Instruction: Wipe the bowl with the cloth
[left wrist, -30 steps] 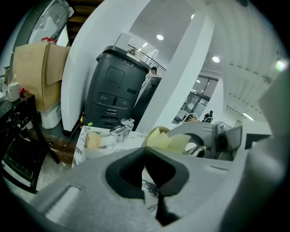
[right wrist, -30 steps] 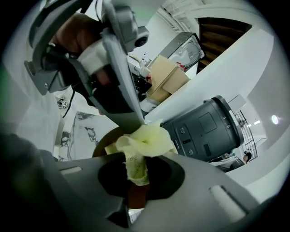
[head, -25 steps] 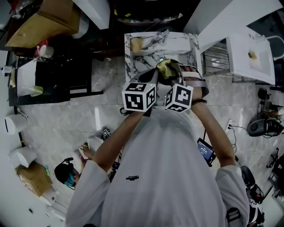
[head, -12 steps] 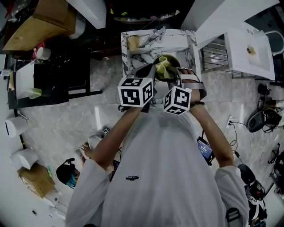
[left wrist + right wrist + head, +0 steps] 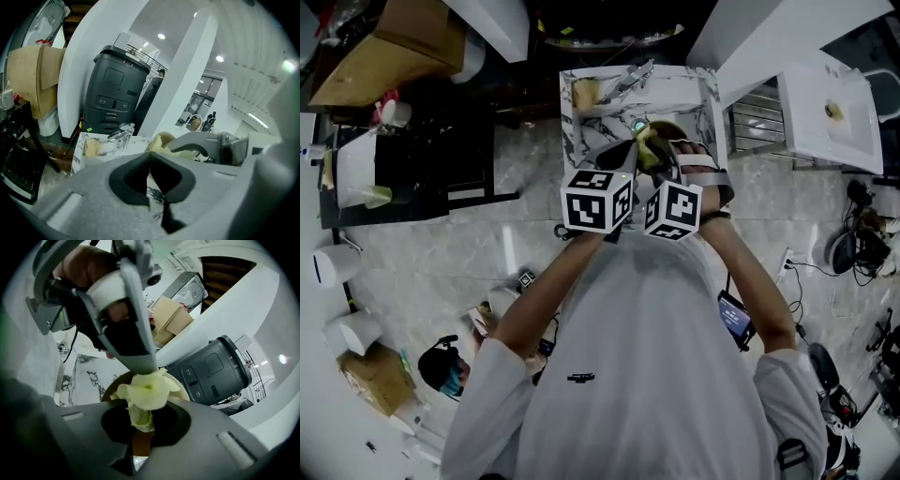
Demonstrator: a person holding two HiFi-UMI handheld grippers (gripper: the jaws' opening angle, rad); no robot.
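Note:
Over the marble table [image 5: 686,94] I hold a brown bowl [image 5: 668,128] with a cream inside [image 5: 177,382]. My left gripper [image 5: 630,147] is shut, its tips pinching the bowl's near rim; in the right gripper view the left gripper [image 5: 149,367] comes down from above onto that rim. My right gripper [image 5: 662,161] is shut on a bunched pale yellow cloth [image 5: 645,142]. The cloth [image 5: 146,391] sticks out past the jaws and lies against the inside of the bowl. The two grippers are almost touching. In the left gripper view the bowl [image 5: 163,138] peeks out just beyond the shut jaws.
A metal faucet [image 5: 630,79] and a yellow sponge [image 5: 586,92] sit at the table's far side. A dark grey machine [image 5: 117,93] stands behind it. A white unit [image 5: 830,112] is at the right, and a cardboard box [image 5: 384,47] at the upper left. A person crouches at the lower left [image 5: 445,370].
Both grippers stay close together over the table. The cloth has shifted slightly against the bowl.

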